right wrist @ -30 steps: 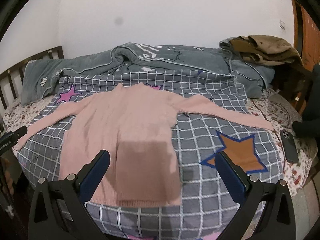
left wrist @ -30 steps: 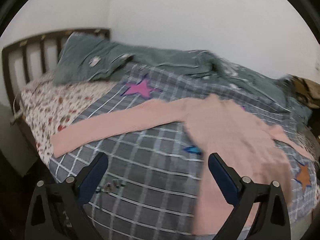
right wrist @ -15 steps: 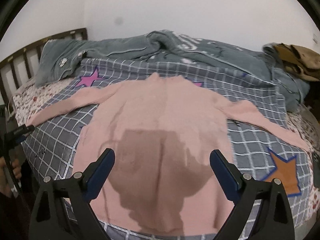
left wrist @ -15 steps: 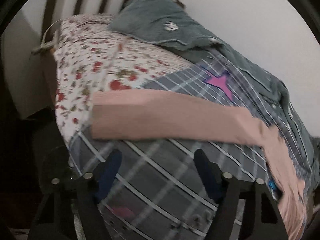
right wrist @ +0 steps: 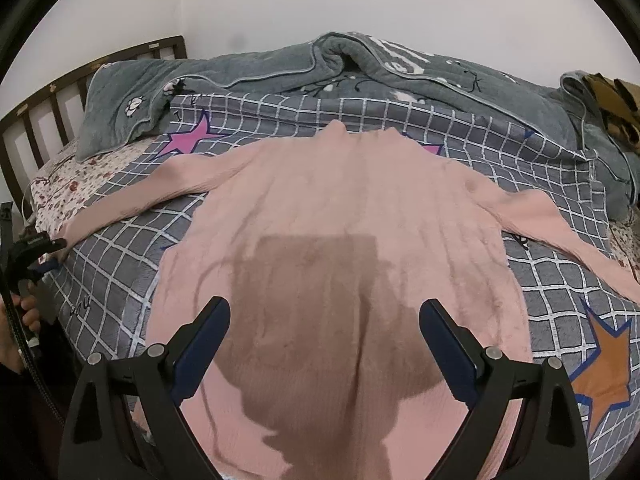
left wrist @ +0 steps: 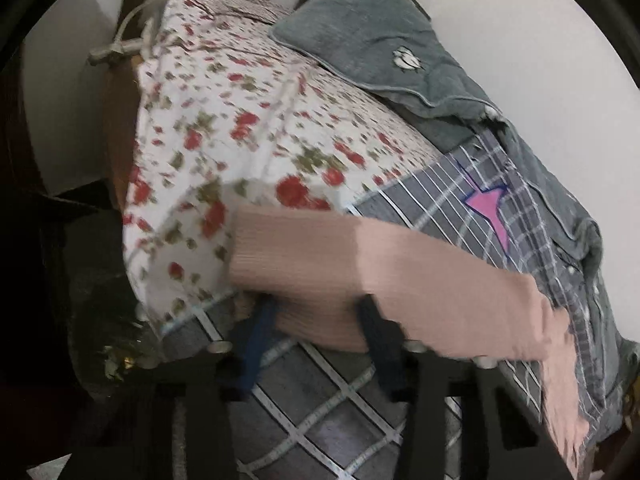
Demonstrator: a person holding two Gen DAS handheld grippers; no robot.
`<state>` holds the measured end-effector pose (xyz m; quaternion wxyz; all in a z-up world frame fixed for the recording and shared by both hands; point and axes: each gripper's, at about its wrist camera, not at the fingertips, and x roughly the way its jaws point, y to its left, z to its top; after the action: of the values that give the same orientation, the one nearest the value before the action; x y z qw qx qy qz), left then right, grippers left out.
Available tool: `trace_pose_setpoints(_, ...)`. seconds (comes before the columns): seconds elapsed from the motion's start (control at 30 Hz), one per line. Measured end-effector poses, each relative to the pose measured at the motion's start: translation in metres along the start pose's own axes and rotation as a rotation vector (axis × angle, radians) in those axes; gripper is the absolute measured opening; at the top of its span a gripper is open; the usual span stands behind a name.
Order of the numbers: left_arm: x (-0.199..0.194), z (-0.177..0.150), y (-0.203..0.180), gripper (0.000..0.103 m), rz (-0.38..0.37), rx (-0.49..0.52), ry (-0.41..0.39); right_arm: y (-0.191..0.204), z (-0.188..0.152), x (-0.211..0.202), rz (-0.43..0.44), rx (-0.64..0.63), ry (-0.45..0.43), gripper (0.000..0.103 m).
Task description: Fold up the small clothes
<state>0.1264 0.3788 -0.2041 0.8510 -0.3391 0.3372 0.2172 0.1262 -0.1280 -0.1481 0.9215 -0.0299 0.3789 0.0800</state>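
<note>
Left wrist view: my left gripper point(left wrist: 316, 316) is closing around the cuff of the pink sweater's sleeve point(left wrist: 304, 256), whose long axis runs rightward toward the body. Right wrist view: my right gripper point(right wrist: 324, 340), jaws wide apart and empty, hovers over the pink sweater point(right wrist: 344, 216), flat on the checked blanket point(right wrist: 120, 272).

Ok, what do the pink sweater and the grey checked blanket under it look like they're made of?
The pink sweater looks like a soft ribbed knit: fine vertical ribs, matte, limp drape. The grey checked blanket looks like plush fleece: a fuzzy, slightly mottled nap between the white lines. Fibre type cannot be told.
</note>
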Motion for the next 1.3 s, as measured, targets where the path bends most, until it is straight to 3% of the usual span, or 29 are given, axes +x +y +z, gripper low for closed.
trace_pose_setpoints(0.07, -0.002, 0.005, 0.000, 0.004, 0.012, 0.000, -0.004, -0.007, 0.000, 0.001, 0.002, 0.012, 0.004, 0.094)
trace_pose_setpoints(0.23, -0.024, 0.015, -0.025, 0.003, 0.028, 0.095, -0.050, -0.029, 0.000, 0.000, 0.008, 0.034, 0.013, 0.094)
trace_pose_setpoints(0.47, -0.064, 0.026, -0.102, 0.002, -0.066, 0.233, -0.108, -0.063, 0.003, -0.017, 0.065, 0.093, -0.031, 0.094)
trace_pose_setpoints(0.63, -0.070, 0.020, -0.129, 0.003, -0.064, 0.208, -0.104, -0.088, -0.001, -0.033, 0.067, 0.102, -0.054, 0.094)
trace_pose_setpoints(0.7, -0.065, 0.015, -0.126, 0.009, -0.021, 0.189, -0.095, -0.096, -0.005, -0.038, 0.057, 0.103, -0.054, 0.094)
trace_pose_setpoints(0.73, -0.063, 0.012, -0.122, 0.018, -0.004, 0.177, -0.091, -0.099, -0.007, -0.040, 0.049, 0.104, -0.051, 0.094)
trace_pose_setpoints(0.8, -0.058, 0.006, -0.110, 0.040, 0.019, 0.167, -0.085, -0.104, -0.013, -0.040, 0.039, 0.106, -0.040, 0.094)
trace_pose_setpoints(0.83, -0.055, 0.003, -0.105, 0.062, 0.026, 0.171, -0.081, -0.105, -0.015, -0.039, 0.034, 0.107, -0.033, 0.094)
trace_pose_setpoints(0.87, -0.054, -0.001, -0.097, 0.068, 0.029, 0.181, -0.090, -0.105, -0.017, -0.038, 0.030, 0.108, -0.024, 0.094)
trace_pose_setpoints(1.0, -0.047, -0.011, -0.073, 0.069, 0.036, 0.178, -0.077, -0.094, -0.022, -0.029, 0.030, 0.098, 0.010, 0.094)
trace_pose_setpoints(1.17, -0.029, -0.018, -0.029, 0.070, -0.024, 0.070, -0.016, -0.072, -0.020, -0.027, 0.075, 0.094, 0.012, 0.094)
trace_pose_setpoints(1.3, -0.017, -0.019, -0.012, 0.070, -0.022, 0.034, -0.007, -0.051, -0.015, -0.027, 0.085, 0.078, 0.015, 0.094)
